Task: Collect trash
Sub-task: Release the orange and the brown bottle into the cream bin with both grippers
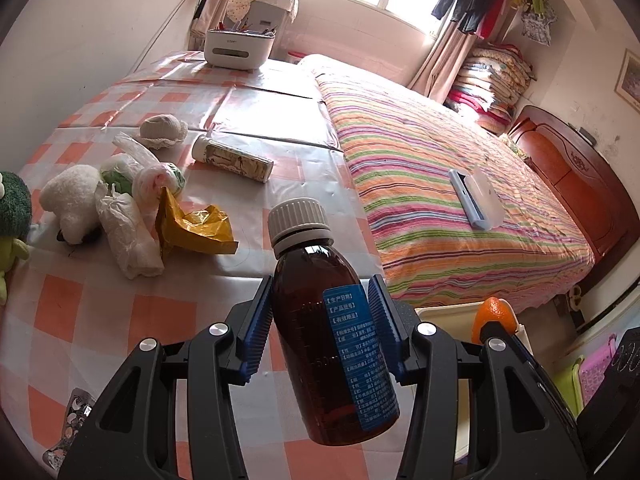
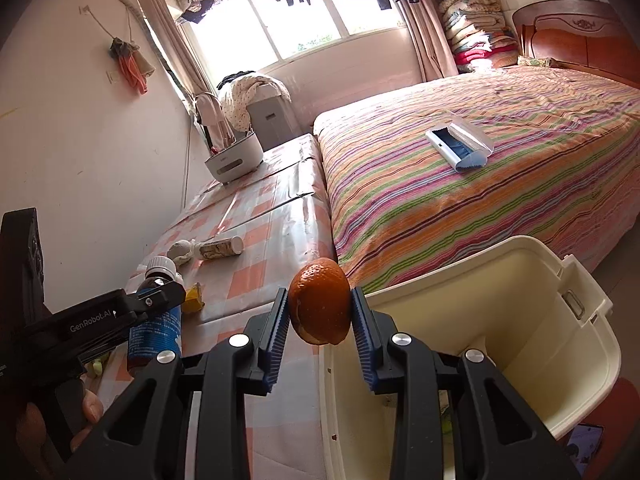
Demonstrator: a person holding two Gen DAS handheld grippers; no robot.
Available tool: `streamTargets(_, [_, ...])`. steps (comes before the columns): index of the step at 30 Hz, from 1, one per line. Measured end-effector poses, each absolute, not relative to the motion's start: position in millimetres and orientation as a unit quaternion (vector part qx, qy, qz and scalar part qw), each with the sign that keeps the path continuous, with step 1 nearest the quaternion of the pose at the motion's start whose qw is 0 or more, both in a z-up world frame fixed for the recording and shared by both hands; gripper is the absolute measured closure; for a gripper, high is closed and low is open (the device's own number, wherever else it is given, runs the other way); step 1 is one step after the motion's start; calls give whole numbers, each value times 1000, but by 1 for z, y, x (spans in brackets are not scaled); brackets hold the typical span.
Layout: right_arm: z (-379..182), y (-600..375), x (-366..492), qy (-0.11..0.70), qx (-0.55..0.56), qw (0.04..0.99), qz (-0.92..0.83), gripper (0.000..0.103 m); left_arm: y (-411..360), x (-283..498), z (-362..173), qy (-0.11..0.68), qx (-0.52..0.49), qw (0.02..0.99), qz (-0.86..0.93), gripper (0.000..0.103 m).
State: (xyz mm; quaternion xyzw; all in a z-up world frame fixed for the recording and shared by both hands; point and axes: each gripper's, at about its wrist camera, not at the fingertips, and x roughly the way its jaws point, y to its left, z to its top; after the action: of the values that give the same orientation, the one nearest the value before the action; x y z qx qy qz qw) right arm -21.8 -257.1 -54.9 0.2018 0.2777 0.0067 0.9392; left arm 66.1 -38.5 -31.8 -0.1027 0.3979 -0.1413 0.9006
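Your left gripper (image 1: 320,332) squeezed the brown bottle (image 1: 332,344); your right gripper (image 2: 320,332) pinched the orange peel (image 2: 320,306) beside the bin (image 2: 576,364). Letting go early could have dropped them outside it.

You have: 2 grippers (image 1: 320,324) (image 2: 320,332) | 1 brown bottle (image 1: 320,340) | 1 orange peel (image 2: 320,304) | 1 bin (image 2: 560,360) | 2 plush toys (image 1: 72,196) (image 1: 12,216) far left

Green plush toy (image 1: 12,216) cut off, bottle label (image 1: 360,356) unreadable
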Motion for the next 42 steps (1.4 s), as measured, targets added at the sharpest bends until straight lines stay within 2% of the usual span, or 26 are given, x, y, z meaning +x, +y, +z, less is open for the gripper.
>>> streamTargets(13, [-60,-283,-29,278,225,932,-52,69,-70,54,-27,399,-90,895,-178,56])
streamTargets(14, [-61,-285,-29,281,230,930,-54,66,-71,54,-27,399,-91,895,-180,56])
streamTargets(18, [-62,-297,-34,275,260,923,-66,44,-78,54,-27,401,-89,892,-187,56])
streamTargets(19, [-61,-300,-36,270,267,922,-68,42,-80,54,-27,402,-90,892,-189,56])
streamTargets(23, [-60,-313,-42,251,303,917,-69,41,-90,52,-26,402,-86,890,-198,56])
streamTargets(35, [-40,-349,-86,102,382,913,-105,37,-138,48,-36,424,-72,862,-268,56])
streamTargets(42, [-36,-361,-97,71,396,909,-113,36,-176,45,-51,442,-44,844,-300,55])
